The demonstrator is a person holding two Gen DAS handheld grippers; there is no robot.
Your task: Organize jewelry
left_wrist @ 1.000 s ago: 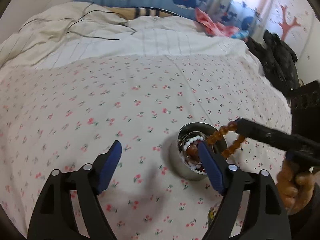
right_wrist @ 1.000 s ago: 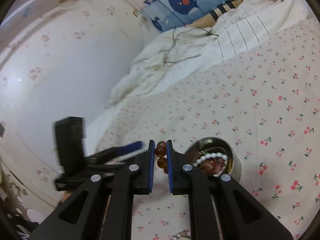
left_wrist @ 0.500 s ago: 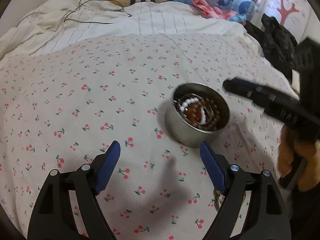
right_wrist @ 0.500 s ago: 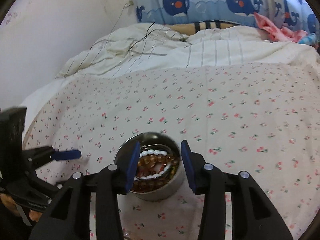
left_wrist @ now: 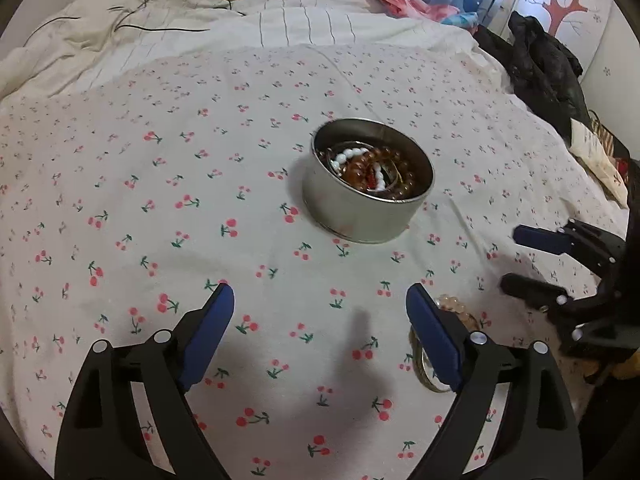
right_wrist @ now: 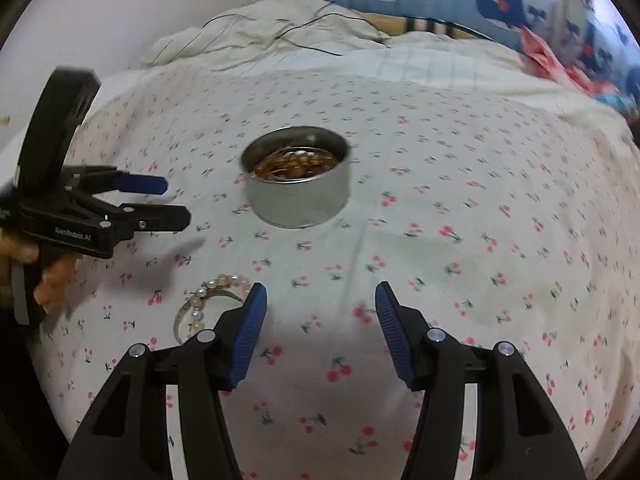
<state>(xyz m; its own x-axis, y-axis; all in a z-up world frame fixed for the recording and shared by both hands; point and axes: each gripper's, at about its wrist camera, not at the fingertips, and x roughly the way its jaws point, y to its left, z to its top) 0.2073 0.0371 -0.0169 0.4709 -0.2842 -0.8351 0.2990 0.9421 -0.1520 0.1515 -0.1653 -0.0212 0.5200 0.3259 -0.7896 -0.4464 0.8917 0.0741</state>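
A round metal tin (left_wrist: 360, 216) (right_wrist: 298, 196) sits on the cherry-print sheet, holding a white bead bracelet (left_wrist: 352, 158) and amber bead strings (left_wrist: 400, 176). On the sheet nearer me lie a pale pearl bracelet (right_wrist: 208, 292) (left_wrist: 454, 306) and a thin metal bangle (right_wrist: 180, 316) (left_wrist: 422, 368). My left gripper (left_wrist: 318, 304) (right_wrist: 168, 200) hovers over bare sheet short of the tin, its jaws opening with nothing between them. My right gripper (right_wrist: 320, 300) (left_wrist: 516, 258) is also opening and empty, the pearl bracelet just left of its left finger.
A rumpled white duvet (left_wrist: 200, 32) with a black cable (left_wrist: 160, 28) lies at the far end of the bed. Dark clothing (left_wrist: 548, 76) is heaped at the right edge. A hand (right_wrist: 52, 280) grips the left gripper's handle. A wall (right_wrist: 140, 8) borders the left side.
My right gripper let go of the amber bead string, which now lies in the tin, then drew back toward me and opened. The left gripper also pulled back from the tin.
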